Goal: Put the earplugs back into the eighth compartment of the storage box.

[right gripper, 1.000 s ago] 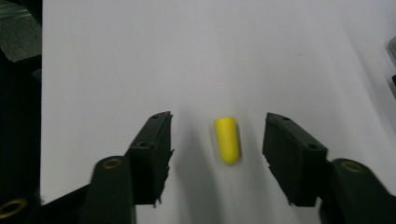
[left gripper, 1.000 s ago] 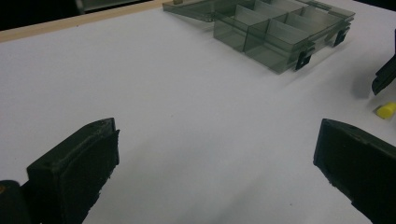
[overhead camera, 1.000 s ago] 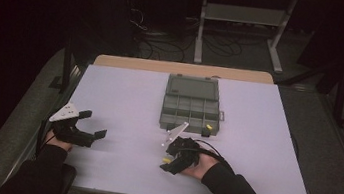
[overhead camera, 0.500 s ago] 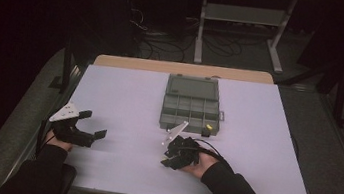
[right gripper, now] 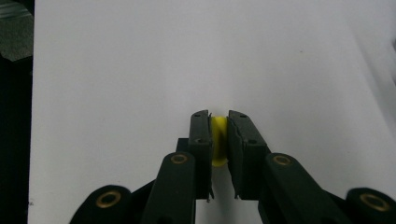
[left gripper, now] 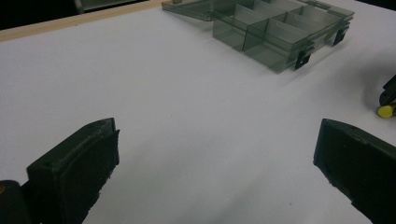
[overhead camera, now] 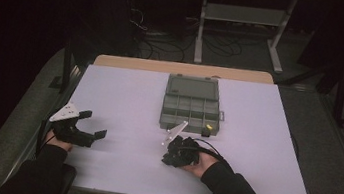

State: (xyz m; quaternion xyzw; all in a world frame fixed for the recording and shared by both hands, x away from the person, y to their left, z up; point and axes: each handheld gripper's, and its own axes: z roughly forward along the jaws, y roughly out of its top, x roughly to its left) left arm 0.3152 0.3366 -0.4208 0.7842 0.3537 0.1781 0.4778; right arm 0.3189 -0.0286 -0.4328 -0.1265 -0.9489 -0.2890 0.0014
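Little has moved since the earlier frame: we see the right gripper (overhead camera: 171,150) still low in the centre of the high view, just below the box (overhead camera: 191,104), its hand shifted slightly. Its jaws are closed on a small yellow piece (right gripper: 218,141), mostly hidden between them. At lower left the left gripper (overhead camera: 90,123) holds its place, jaws spread wide over the bare white table (overhead camera: 124,96). A yellow spot (overhead camera: 208,128) by the box's lower right edge is too small to identify.

Dim, dark surroundings; evenly lit white table (overhead camera: 134,102); soft shadows, mild grain, no glare.
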